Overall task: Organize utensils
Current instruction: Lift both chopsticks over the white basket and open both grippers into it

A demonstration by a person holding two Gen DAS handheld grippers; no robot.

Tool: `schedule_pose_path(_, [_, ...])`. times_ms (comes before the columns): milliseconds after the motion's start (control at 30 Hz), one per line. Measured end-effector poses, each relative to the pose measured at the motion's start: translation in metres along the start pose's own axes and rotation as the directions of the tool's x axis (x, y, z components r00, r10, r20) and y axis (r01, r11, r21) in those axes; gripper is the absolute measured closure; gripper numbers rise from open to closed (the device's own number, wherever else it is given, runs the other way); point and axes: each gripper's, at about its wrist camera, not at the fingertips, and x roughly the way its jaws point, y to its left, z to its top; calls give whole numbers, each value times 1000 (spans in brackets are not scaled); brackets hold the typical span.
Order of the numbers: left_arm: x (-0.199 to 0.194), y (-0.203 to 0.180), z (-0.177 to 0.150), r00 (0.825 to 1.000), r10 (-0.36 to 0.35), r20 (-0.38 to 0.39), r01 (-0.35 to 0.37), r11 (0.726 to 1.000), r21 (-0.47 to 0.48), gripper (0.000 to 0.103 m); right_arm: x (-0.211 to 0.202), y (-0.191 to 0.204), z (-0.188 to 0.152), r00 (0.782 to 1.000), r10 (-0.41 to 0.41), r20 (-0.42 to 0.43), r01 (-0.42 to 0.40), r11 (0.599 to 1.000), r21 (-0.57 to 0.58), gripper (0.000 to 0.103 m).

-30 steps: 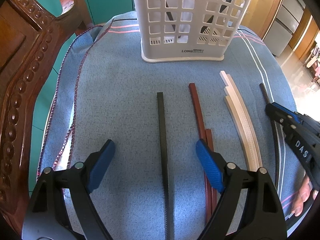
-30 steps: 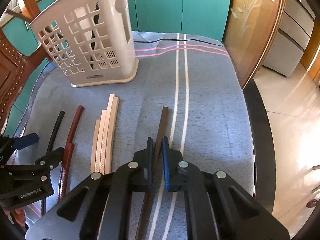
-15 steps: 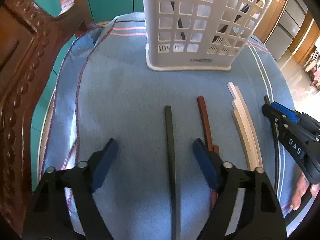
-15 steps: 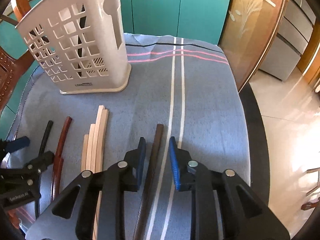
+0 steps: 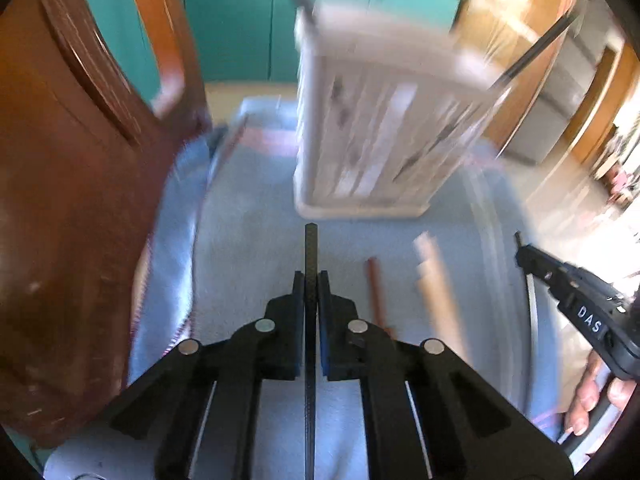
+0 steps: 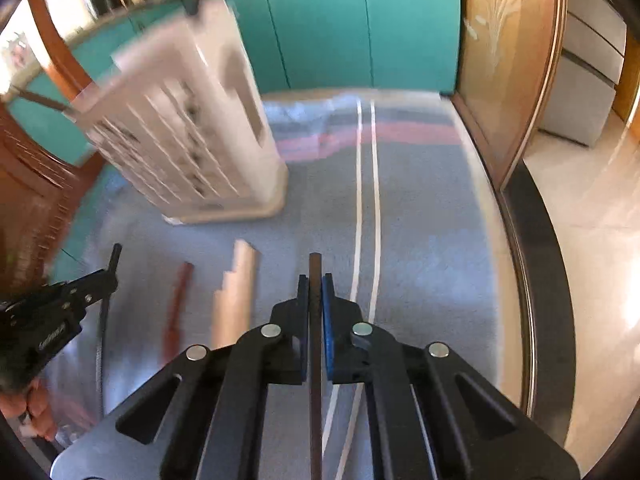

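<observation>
My left gripper (image 5: 311, 285) is shut on a black chopstick (image 5: 311, 248) and holds it lifted, pointing toward the white slotted utensil basket (image 5: 380, 132). My right gripper (image 6: 315, 288) is shut on a dark brown chopstick (image 6: 315, 268), also lifted, with the basket (image 6: 188, 128) to its far left. On the blue cloth lie a red-brown pair (image 5: 376, 292) and a cream pair (image 5: 436, 292). Both show in the right wrist view, red-brown (image 6: 178, 300) and cream (image 6: 236, 292). The views are motion-blurred.
A carved wooden chair back (image 5: 80, 200) stands close on the left. The table's dark rim (image 6: 536, 280) runs along the right, with floor beyond. Teal cabinets (image 6: 340, 24) stand behind. Dark sticks stand in the basket (image 5: 532, 52).
Both grippers closed on their chopsticks and lifted them off the cloth. The cameras tilted up, and the basket and cabinets now fill more of each view.
</observation>
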Motion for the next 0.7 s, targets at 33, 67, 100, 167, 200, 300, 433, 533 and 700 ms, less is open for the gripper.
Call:
schedule_pose_path(33, [-21, -3, 4, 998, -19, 52, 18, 1000, 6, 96, -16, -1, 3, 999, 32, 32, -33, 999, 4, 96])
schedule_pose_path(67, [-40, -5, 8, 995, -29, 96, 28, 1000, 10, 96, -30, -2, 6, 997, 56, 58, -56, 998, 8, 96])
schedule_pose_path(100, [-60, -8, 11, 989, -40, 142, 38, 999, 16, 96, -44, -3, 9, 993, 78, 86, -79, 997, 13, 96])
schedule_pose_path(167, [-91, -10, 20, 974, -59, 217, 56, 998, 24, 96, -78, -5, 17, 980, 117, 161, -122, 992, 21, 96])
schedule_pose_path(200, [-112, -11, 28, 960, -72, 271, 66, 997, 30, 96, -94, -6, 21, 971, 128, 199, -135, 991, 22, 96])
schedule_pose_path(300, [-157, -14, 49, 916, -85, 391, 80, 996, 29, 96, -134, -5, 36, 942, 157, 295, -172, 985, 24, 96])
schedule_pose_path(433, [-198, -17, 86, 837, -101, 538, 116, 993, 6, 96, -180, 7, 78, 870, 204, 448, -231, 973, 6, 96])
schedule_pose_path(533, [-210, -13, 103, 767, -72, 638, 127, 991, -40, 96, -204, 13, 108, 795, 224, 564, -273, 962, 3, 96])
schedule_pose_path(700, [-163, -3, 127, 811, -20, 585, 119, 984, -131, 96, -192, 25, 142, 728, 140, 671, -222, 974, 37, 96])
